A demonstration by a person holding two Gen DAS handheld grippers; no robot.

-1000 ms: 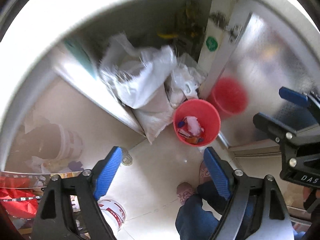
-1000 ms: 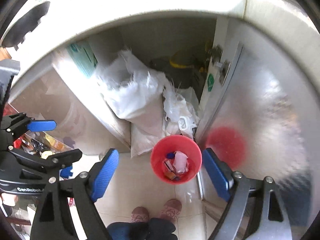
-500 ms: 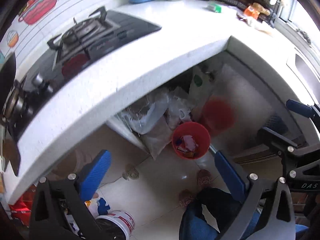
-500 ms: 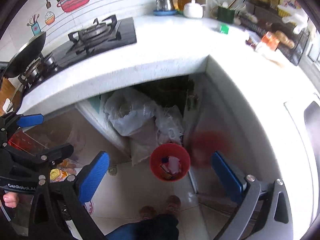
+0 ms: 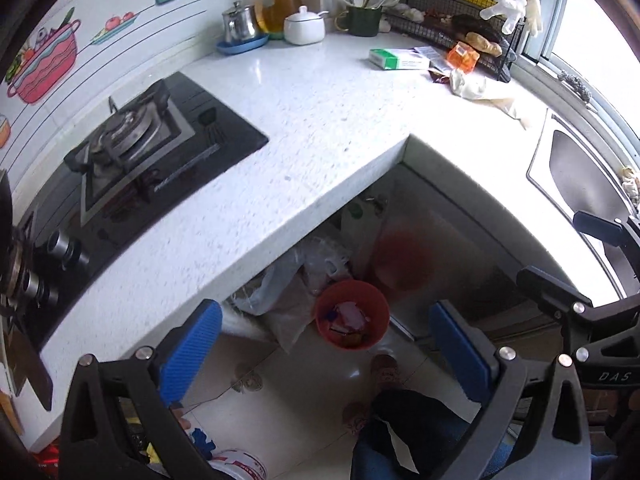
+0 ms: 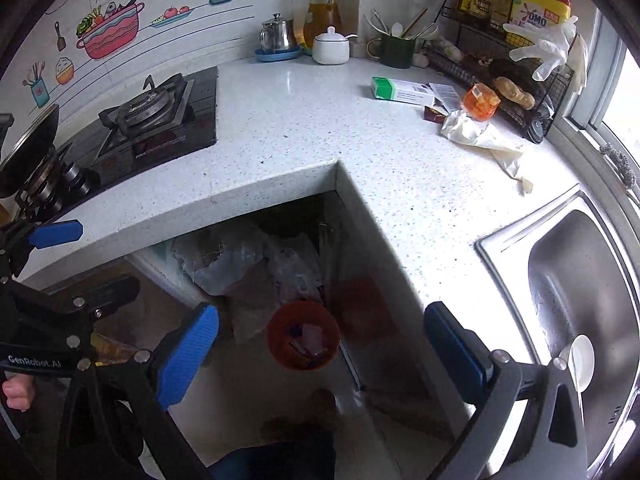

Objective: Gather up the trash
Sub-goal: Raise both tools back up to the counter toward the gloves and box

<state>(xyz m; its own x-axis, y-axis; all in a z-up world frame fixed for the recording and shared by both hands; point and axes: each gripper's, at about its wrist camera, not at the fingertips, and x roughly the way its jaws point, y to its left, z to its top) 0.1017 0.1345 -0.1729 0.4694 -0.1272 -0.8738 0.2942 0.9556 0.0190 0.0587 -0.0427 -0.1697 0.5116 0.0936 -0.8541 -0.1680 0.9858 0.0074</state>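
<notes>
A red trash bin (image 5: pixel 352 314) with several wrappers in it stands on the floor under the counter corner; it also shows in the right wrist view (image 6: pixel 303 335). Trash lies at the back right of the white counter (image 6: pixel 304 128): a green-and-white box (image 6: pixel 402 91), a crumpled white wrapper (image 6: pixel 478 134), an orange packet (image 6: pixel 481 102) and a small brown wrapper (image 6: pixel 434 114). The box (image 5: pixel 398 59) and orange packet (image 5: pixel 463 56) show in the left wrist view too. My left gripper (image 5: pixel 326 350) and right gripper (image 6: pixel 320 344) are both open and empty, high above the bin.
A gas hob (image 6: pixel 154 120) sits on the counter at left. A steel sink (image 6: pixel 580 280) is at right. Jars, a cup of utensils and a wire rack (image 6: pixel 500 68) line the back wall. Plastic bags (image 6: pixel 240 264) fill the open cabinet behind the bin.
Both grippers have risen from low by the bin to above counter height. The countertop, hob and sink have come into view. Both stay open and empty.
</notes>
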